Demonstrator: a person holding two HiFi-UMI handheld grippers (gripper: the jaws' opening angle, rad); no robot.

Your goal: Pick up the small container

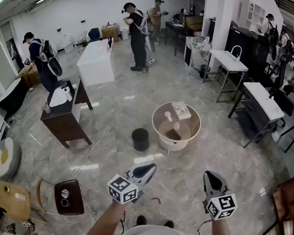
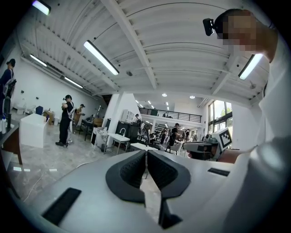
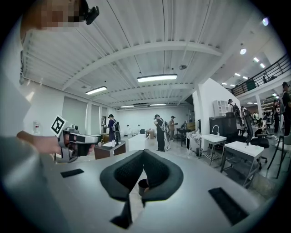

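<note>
Fingers clenched, empty, on left gripper (image 1: 150, 167) and right gripper (image 1: 208, 174). Well apart from small container (image 1: 140, 138), down on floor ahead (near round table (image 1: 153, 121)).

Small container (image 1: 140, 139) on floor (image 1: 116, 117), just L of round table (image 1: 154, 130); box (image 1: 181, 110) on table.

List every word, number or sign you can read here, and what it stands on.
None can be read.
On the left gripper and right gripper: black-and-white square markers, no letters.
On the pale box: any print is too small to read.
</note>
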